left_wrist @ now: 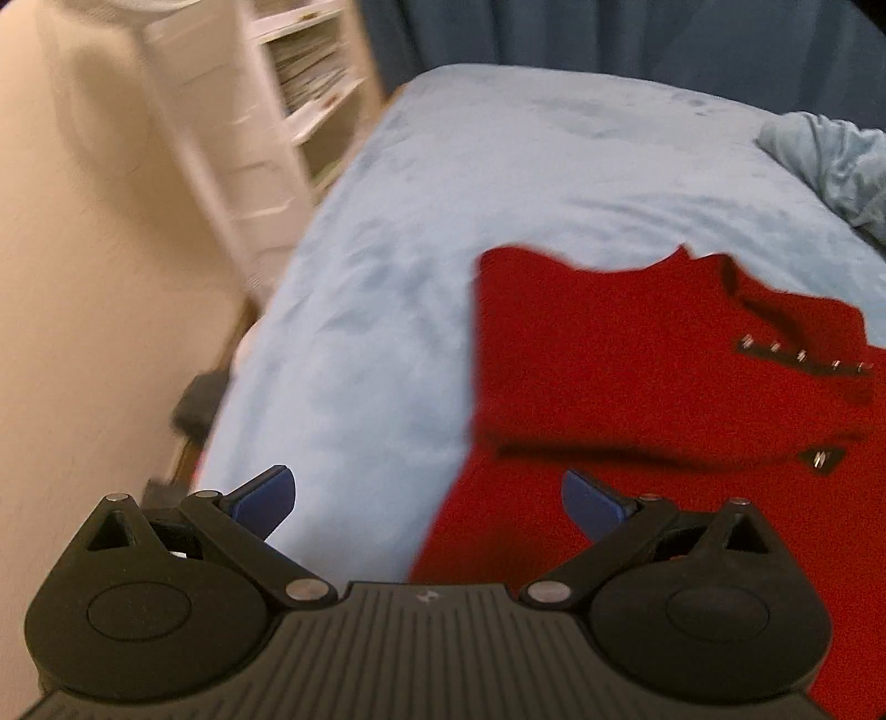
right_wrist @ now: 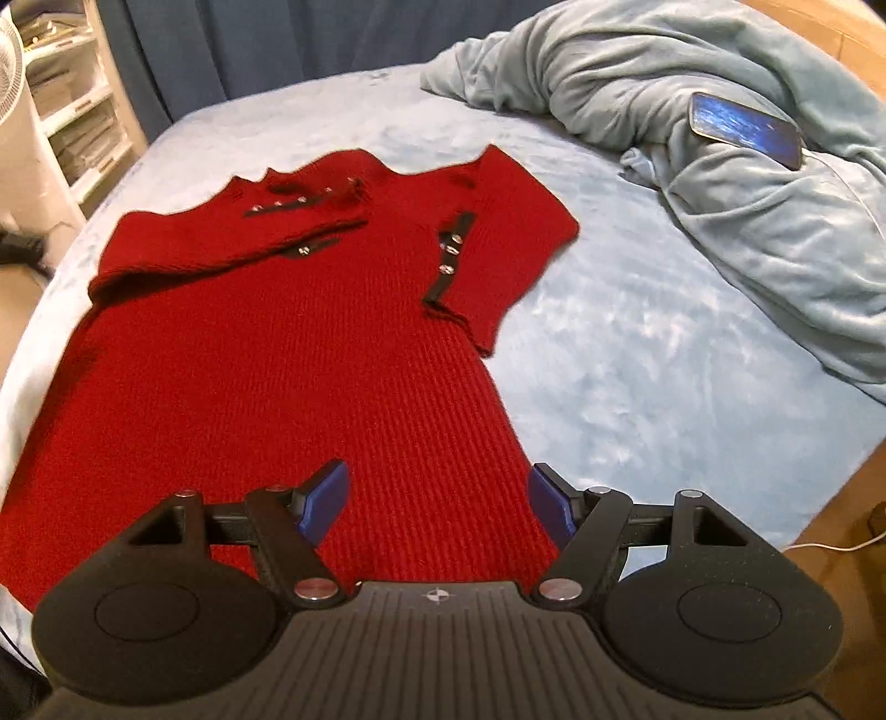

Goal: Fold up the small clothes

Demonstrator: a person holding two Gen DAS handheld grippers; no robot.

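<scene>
A red knit dress (right_wrist: 266, 354) with black-trimmed, buttoned cuffs lies flat on the light blue bed (right_wrist: 637, 360). Both sleeves are folded inward across the chest. In the left wrist view the dress (left_wrist: 637, 387) fills the right side, its left sleeve folded over. My left gripper (left_wrist: 426, 498) is open and empty, above the dress's left edge near the hem. My right gripper (right_wrist: 437, 498) is open and empty, above the lower right part of the skirt.
A rumpled blue-grey blanket (right_wrist: 720, 166) lies at the bed's far right with a phone (right_wrist: 745, 127) on it. White shelves (left_wrist: 310, 83) and a cream wall stand left of the bed. A dark blue curtain (right_wrist: 277, 44) hangs behind.
</scene>
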